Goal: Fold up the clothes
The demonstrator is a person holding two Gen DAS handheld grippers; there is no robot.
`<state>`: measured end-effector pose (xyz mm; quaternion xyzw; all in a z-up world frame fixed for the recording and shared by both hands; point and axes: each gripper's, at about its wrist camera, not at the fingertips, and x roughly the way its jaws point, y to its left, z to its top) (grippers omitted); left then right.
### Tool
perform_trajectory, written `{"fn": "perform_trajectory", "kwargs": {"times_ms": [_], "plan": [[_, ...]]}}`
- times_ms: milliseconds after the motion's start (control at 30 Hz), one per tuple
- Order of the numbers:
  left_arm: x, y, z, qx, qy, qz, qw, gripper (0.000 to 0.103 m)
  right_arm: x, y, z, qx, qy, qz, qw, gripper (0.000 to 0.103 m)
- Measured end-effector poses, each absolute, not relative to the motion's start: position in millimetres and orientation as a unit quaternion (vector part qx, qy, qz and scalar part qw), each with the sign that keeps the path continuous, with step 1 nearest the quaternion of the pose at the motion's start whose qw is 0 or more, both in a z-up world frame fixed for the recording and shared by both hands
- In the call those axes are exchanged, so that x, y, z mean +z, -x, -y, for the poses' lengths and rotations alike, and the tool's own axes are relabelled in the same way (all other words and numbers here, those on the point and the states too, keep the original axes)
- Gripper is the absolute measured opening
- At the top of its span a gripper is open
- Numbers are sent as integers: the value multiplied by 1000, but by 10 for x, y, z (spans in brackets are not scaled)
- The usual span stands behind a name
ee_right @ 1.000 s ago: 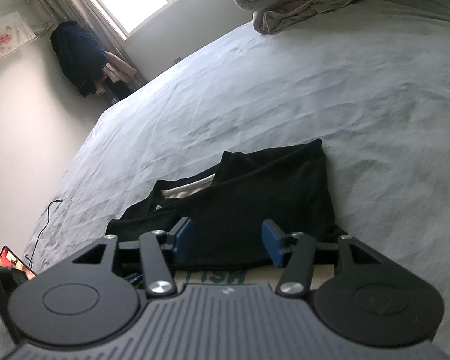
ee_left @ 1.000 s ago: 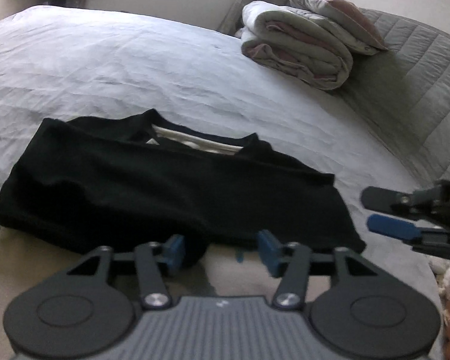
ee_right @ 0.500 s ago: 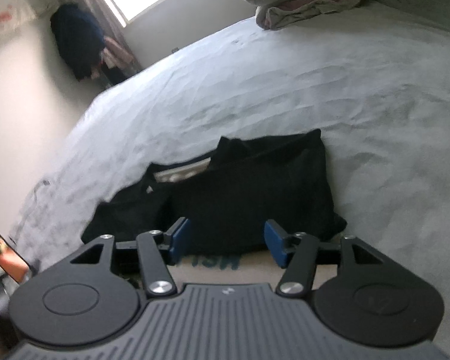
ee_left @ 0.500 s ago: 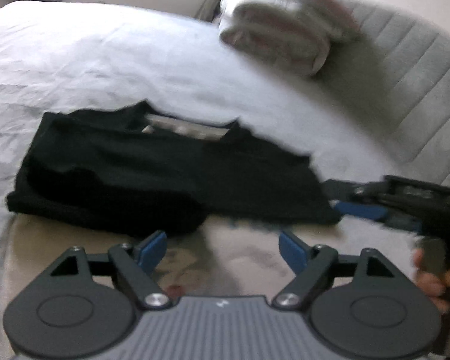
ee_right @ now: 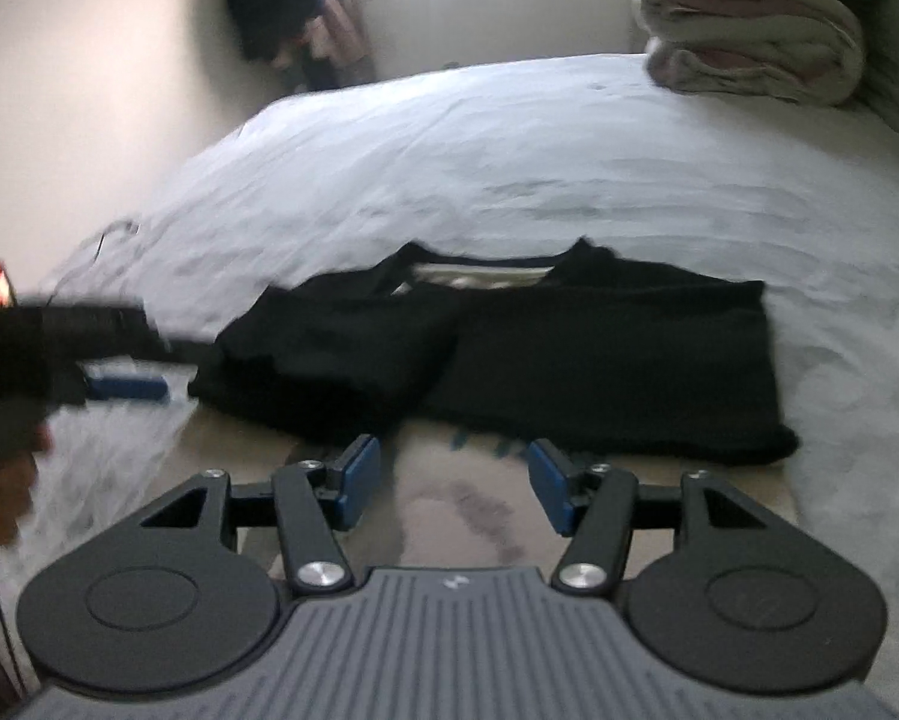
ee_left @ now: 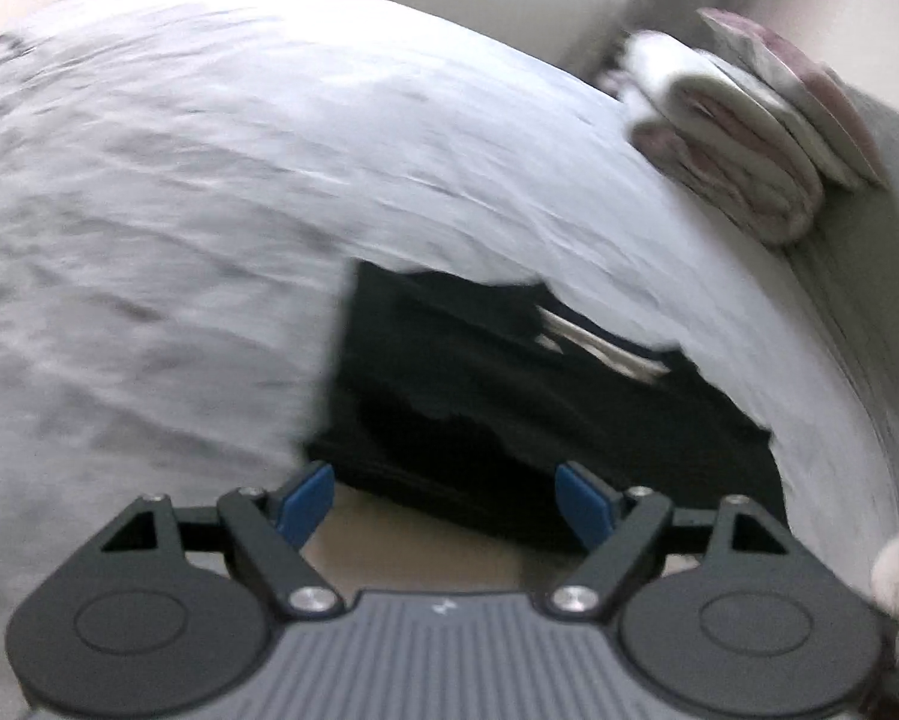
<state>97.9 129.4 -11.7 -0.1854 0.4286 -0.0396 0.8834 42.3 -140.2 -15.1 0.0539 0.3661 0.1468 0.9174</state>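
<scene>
Black shirt (ee_left: pixel 509 396) lies folded on bed (ee_left: pixel 179 210), far edge showing pale collar lining, near edge over beige garment (ee_left: pixel 425 534). Left wrist view, blurred: left claw (ee_left: pixel 446 504) spread wide, nothing between blue pads, hovering at shirt's near hem. Folded quilt (ee_left: pixel 743 138) stacked at headboard end.

Right wrist view: shirt (ee_right: pixel 509 348) flat, beige garment (ee_right: pixel 449 510) under near edge. Right claw (ee_right: pixel 452 483) open, empty, above beige cloth just short of hem. Left claw (ee_right: pixel 128 387) visible beside shirt's left edge, blurred.
</scene>
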Motion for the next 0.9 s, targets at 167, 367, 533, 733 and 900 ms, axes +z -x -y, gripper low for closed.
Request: {"fn": "perform_trajectory", "kwargs": {"times_ms": [167,367,533,733,900], "plan": [[-195,-1011,-1709,-17,255,-448,857,81,-163,-521,1071,147,-26,-366,918,60],[-240,-952,-1997,-12,295,-449,843,81,-165,-696,552,176,10,-346,922,58],[-228,-876,-2148,-4,312,-443,840,78,-252,-929,117,189,41,-336,922,52],[-224,-851,-2255,2,319,-441,839,77,-385,-1150,-216,203,51,-335,919,50],[-246,-870,-2292,3,327,-442,835,77,-508,-1314,-378,203,58,-335,918,40]]}}
